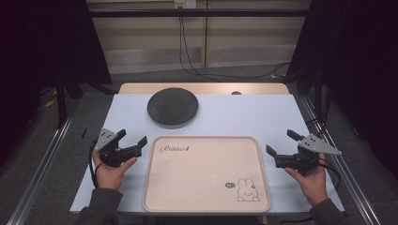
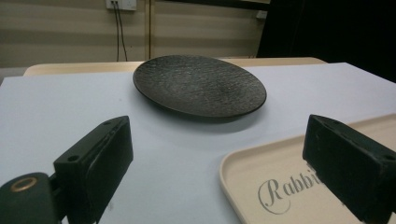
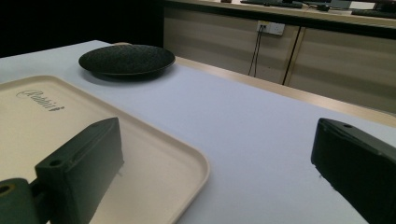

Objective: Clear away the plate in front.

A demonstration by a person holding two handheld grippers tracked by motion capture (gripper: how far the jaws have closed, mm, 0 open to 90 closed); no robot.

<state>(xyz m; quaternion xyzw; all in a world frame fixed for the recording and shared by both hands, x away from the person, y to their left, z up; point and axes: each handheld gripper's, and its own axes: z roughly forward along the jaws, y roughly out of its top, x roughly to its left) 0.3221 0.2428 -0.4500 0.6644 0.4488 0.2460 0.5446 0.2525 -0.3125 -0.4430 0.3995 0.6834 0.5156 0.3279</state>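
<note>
Beige tray (image 1: 206, 187) lies between gaping left tongs (image 1: 132, 137), right tongs (image 1: 281, 143).

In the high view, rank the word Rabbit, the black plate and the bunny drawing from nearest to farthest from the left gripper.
From the left gripper:
1. Word Rabbit, on the tray's near-left corner beside it.
2. Black plate, beyond the tray.
3. Bunny drawing, at the tray's opposite corner.

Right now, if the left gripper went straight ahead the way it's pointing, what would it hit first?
Most likely the black plate, centred ahead between the left gripper's open fingers. The tray's corner lies nearer but off to one side. Depth is uncertain.
</note>
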